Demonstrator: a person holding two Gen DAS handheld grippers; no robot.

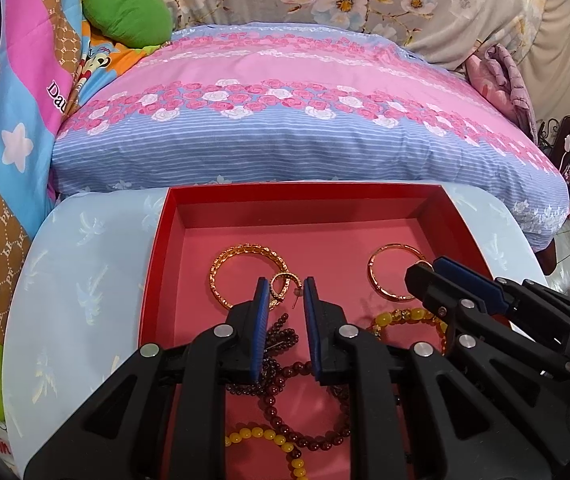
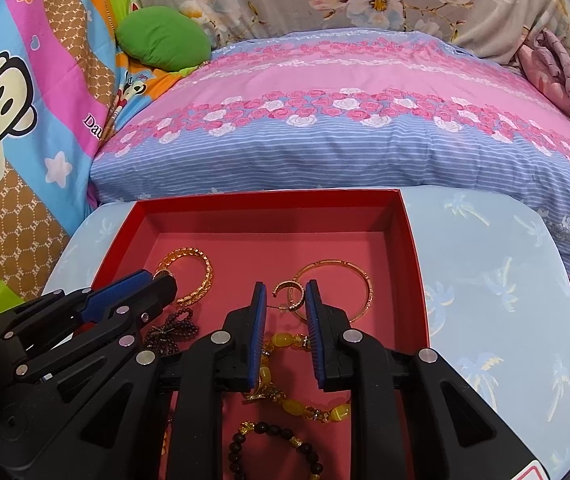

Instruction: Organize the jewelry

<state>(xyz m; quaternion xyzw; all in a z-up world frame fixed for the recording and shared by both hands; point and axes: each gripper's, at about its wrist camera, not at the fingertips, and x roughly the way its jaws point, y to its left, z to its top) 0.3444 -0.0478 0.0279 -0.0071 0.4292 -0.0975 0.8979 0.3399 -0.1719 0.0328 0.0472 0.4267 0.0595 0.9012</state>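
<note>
Two grippers hover over the red box (image 1: 157, 240), each with pads narrowly parted and nothing between them. Just ahead of the left gripper (image 1: 284, 286) lies a small hoop earring (image 1: 281, 286), touching the gold bangle (image 1: 245, 276); closing may snag both. The right gripper (image 2: 285, 290) faces another hoop (image 2: 289, 294), apparently overlapping a second bangle (image 2: 335, 286).

Red box (image 2: 415, 264) on a pale blue surface (image 2: 497, 320), holding gold bangles and beaded bracelets. Right claw (image 2: 285, 294) hovers over it, slightly parted, empty; left claw (image 2: 157, 278) at nine o'clock.
</note>
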